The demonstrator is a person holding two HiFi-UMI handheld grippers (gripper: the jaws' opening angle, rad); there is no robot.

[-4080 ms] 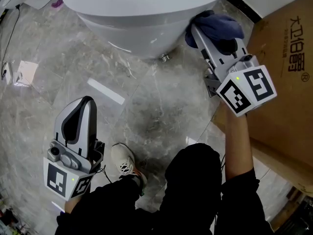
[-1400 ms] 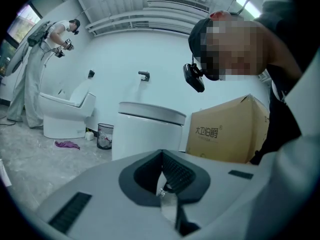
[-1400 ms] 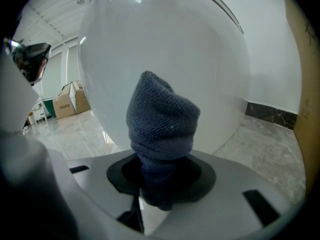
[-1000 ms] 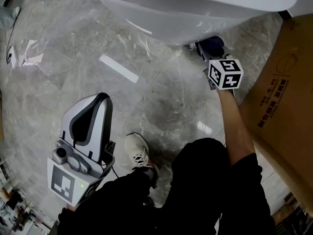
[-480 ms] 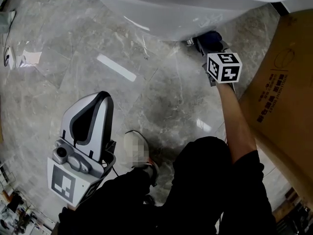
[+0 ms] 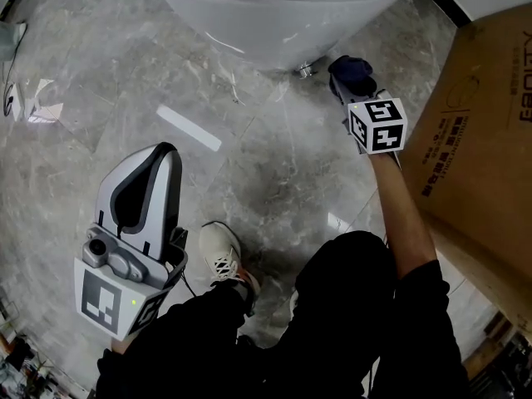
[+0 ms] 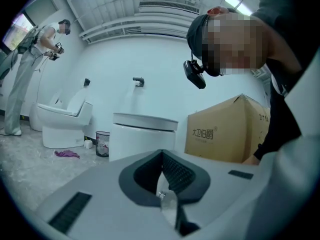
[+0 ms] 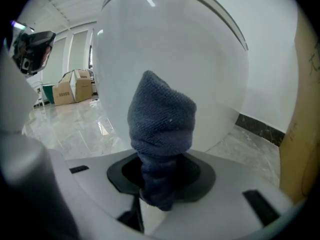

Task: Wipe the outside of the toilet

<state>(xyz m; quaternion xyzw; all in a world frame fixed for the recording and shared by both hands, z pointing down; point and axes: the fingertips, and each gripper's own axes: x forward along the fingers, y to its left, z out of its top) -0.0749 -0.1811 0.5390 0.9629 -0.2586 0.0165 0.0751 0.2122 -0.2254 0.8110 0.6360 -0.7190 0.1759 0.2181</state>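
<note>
Right gripper view is showing the right gripper [image 8: 159, 186] clenching a blue cloth [image 8: 162, 116] just beside the toilet [image 8: 170, 44]. A cardboard box [image 6: 482, 131] is standing near the toilet, leaving a narrow gap. The left gripper [image 6: 154, 160], clenched empty, is hovering over open floor [image 6: 266, 165] before the toilet.

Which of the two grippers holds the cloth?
The right gripper: its jaws are shut on the blue cloth, near the toilet base. The left gripper is shut on nothing, above the floor.
</note>
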